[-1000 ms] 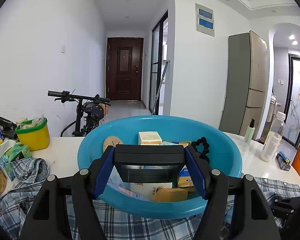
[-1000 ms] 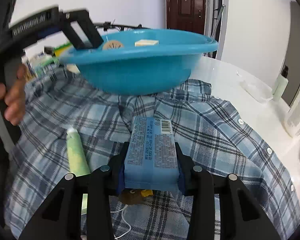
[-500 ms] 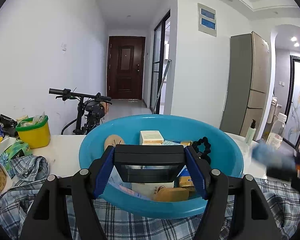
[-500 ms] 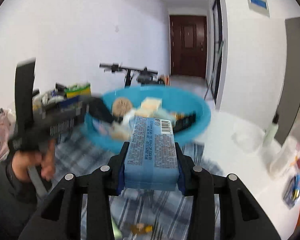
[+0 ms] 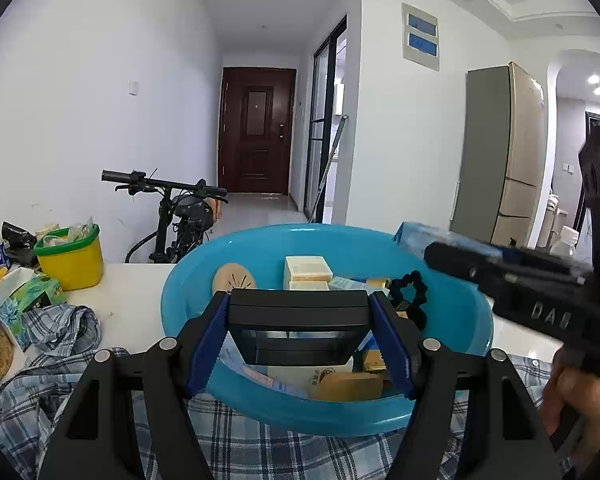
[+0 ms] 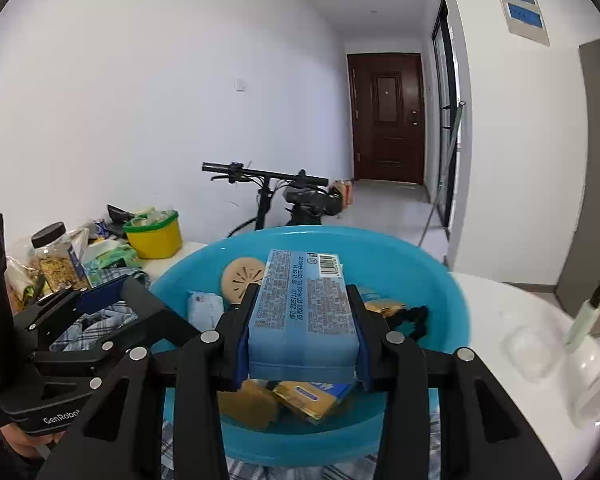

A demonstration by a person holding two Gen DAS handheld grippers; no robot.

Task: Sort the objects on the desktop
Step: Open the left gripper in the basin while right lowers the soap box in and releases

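Right gripper point(image 6: 303, 312) pinches blue packet point(image 6: 303, 308) by its long sides over the blue basin point(image 6: 440, 284), long axis pointing forward along the fingers, barcode end away. Left gripper point(image 5: 298, 330) clamps a black box point(image 5: 298, 316) above the basin's near rim, box lying crosswise. Basin sits on plaid shirt point(image 5: 260, 452).

Bike point(image 5: 172, 216) by wall, fridge point(image 5: 504, 152) right, brown door point(image 5: 256, 132) behind.

A bright turquoise basin point(image 6: 440, 304) sits on blue-and-white plaid cloth point(image 5: 260, 448) over a white bench point(image 5: 132, 288), a pale blue packet point(image 6: 304, 312) with black print and barcode above it, beside a yellow tub point(image 6: 156, 238) with a green rim and black fingers point(image 5: 204, 344) padded in what looks like dark blue.
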